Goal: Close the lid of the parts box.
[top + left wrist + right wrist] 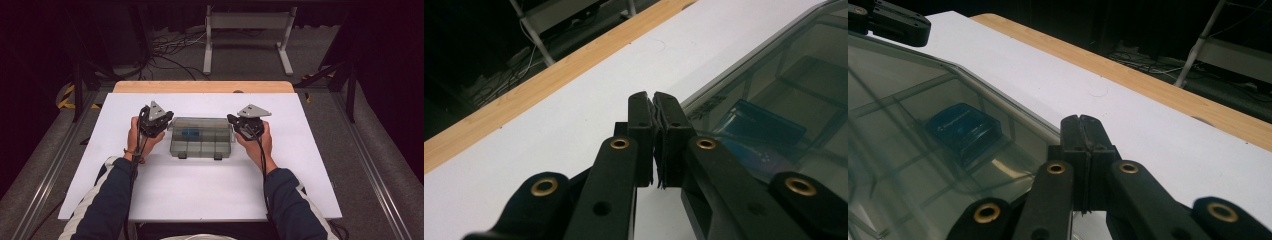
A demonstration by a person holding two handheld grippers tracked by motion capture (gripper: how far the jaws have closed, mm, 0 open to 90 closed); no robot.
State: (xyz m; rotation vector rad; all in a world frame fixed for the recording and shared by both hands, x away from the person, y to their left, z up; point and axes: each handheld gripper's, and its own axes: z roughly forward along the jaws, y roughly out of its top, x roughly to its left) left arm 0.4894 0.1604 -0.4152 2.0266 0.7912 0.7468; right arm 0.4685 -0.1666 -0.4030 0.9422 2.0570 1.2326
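Note:
A clear, smoke-tinted plastic compartment box [201, 136] lies shut in the middle of the white table top, two dark latches on its near edge. A blue object [190, 133] rests in one of its far compartments; it also shows through the lid as blue object [756, 127] and blue object [964, 128]. My left gripper [165, 121] hovers at the box's left end, jaws pressed together with nothing between them; the left gripper [654, 100] points past the box's far corner. My right gripper [234, 121] sits at the box's right end, also shut and empty, seen as right gripper [1083, 122].
The white board [200, 195] lies over a wooden table whose far edge [202, 87] shows. Beyond it are a white frame stand [247, 35] and loose cables on the dark floor. Metal rails run along both sides.

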